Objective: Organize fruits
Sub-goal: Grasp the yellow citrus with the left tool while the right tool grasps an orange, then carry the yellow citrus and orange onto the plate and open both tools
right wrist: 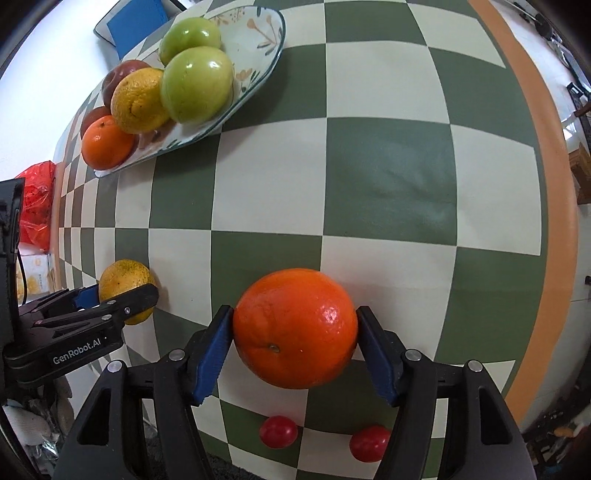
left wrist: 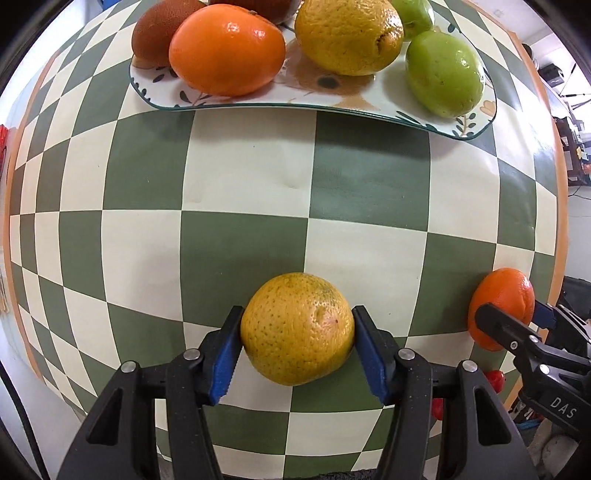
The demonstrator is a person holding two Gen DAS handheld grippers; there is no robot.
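Note:
My left gripper (left wrist: 297,332) is shut on a yellow-green orange (left wrist: 297,328), its blue pads pressed to both sides. The same fruit (right wrist: 125,282) and left gripper (right wrist: 122,295) show at the left of the right wrist view. My right gripper (right wrist: 295,332) is shut on a bright orange (right wrist: 295,328). In the left wrist view this orange (left wrist: 506,299) and the right gripper (left wrist: 517,317) sit at the right edge. Far ahead a floral plate (left wrist: 258,101) carries an orange (left wrist: 227,50), a yellow citrus (left wrist: 347,33), two green fruits (left wrist: 445,72) and brown-red fruits (left wrist: 159,27).
A green and cream checkered tablecloth (left wrist: 251,177) with an orange border covers the table. Two small red tomatoes (right wrist: 278,431) (right wrist: 369,443) lie near the front edge under the right gripper. A red plastic bag (right wrist: 37,203) sits off the table's left side.

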